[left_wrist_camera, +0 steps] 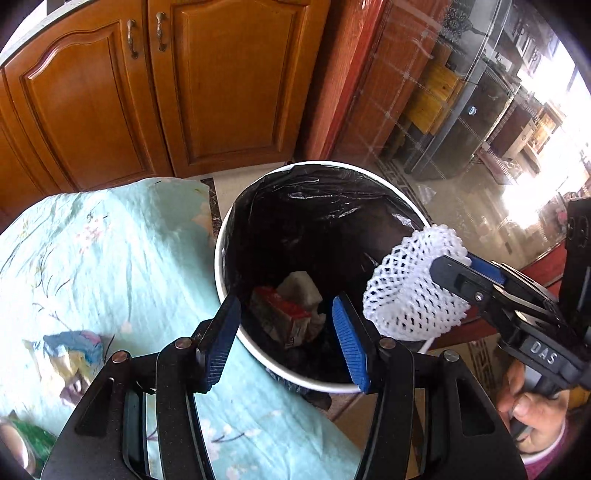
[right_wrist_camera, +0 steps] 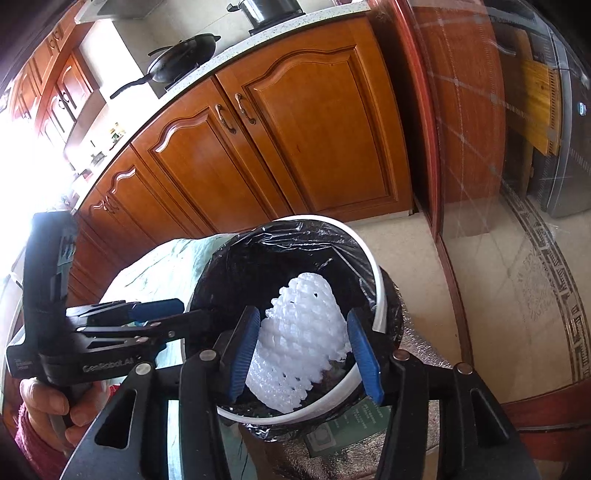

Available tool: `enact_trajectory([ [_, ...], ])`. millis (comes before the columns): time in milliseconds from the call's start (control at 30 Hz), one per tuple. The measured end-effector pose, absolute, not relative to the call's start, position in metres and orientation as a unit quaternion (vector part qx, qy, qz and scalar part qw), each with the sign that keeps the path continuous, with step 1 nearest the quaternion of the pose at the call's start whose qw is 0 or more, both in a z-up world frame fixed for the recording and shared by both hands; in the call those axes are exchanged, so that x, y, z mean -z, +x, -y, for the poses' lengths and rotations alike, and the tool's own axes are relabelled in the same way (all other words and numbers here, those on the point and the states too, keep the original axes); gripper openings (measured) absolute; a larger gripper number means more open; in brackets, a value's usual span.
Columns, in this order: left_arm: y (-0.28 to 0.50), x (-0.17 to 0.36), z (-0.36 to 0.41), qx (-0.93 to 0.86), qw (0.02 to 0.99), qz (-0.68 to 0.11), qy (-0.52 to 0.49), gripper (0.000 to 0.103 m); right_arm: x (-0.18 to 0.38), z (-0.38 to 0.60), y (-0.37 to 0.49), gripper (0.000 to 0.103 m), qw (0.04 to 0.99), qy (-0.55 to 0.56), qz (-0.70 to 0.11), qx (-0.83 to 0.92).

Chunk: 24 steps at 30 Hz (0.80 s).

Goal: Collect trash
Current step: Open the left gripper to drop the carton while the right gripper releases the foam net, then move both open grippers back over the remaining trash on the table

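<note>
White net (right_wrist_camera: 301, 341) is hanging over the bin (right_wrist_camera: 380, 291).
Right gripper (right_wrist_camera: 303, 350) is pinching the net above the black bag (left_wrist_camera: 314, 221). Left gripper (left_wrist_camera: 284, 336) is spread wide, holding nothing, beside the blue cloth (left_wrist_camera: 110, 266).

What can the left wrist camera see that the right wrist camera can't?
Only the left wrist view shows the trash lying in the bin, a red carton and crumpled grey paper, and a colourful wrapper on the pale blue flowered cloth.

Only the right wrist view shows the black frying pan and steel pot on the counter.

Both show the white round bin with a black liner, the white foam net sleeve in the right tongs, the empty left tongs, and the wooden cupboards.
</note>
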<state>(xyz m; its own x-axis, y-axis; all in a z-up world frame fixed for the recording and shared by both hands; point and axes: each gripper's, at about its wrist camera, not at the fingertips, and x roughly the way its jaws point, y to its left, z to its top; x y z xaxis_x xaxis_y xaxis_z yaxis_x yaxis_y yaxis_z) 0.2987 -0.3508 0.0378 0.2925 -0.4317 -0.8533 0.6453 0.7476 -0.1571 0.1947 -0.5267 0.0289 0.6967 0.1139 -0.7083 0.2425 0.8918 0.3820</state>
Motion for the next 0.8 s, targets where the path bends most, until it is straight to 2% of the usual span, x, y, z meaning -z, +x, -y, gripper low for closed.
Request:
enact_trajectory([
  [67,0.292,-0.04,0.339,0.341,0.799,-0.486,0.1,0.052,-0.029,0.523,0.194,0.052,0.893,0.23,-0.386,0.033],
  [200,0.282,-0.046,0.313,0.34,0.806,-0.479,0.076,0.053,-0.029,0.516,0.193,0.065,0.896,0.227,-0.38,0.034],
  [567,0.25,-0.066,0.256,0.332,0.829,-0.449,0.028,0.056,-0.033,0.498,0.182,0.066,0.897,0.231,-0.375,0.034],
  [700,0.232,-0.069,0.226,0.316,0.846,-0.43,0.01,0.057,-0.036,0.482,0.166,0.079,0.902,0.24,-0.359,0.026],
  [800,0.218,-0.067,0.201,0.297,0.857,-0.42,-0.003,0.057,-0.037,0.466,0.153,0.08,0.904,0.247,-0.348,0.016],
])
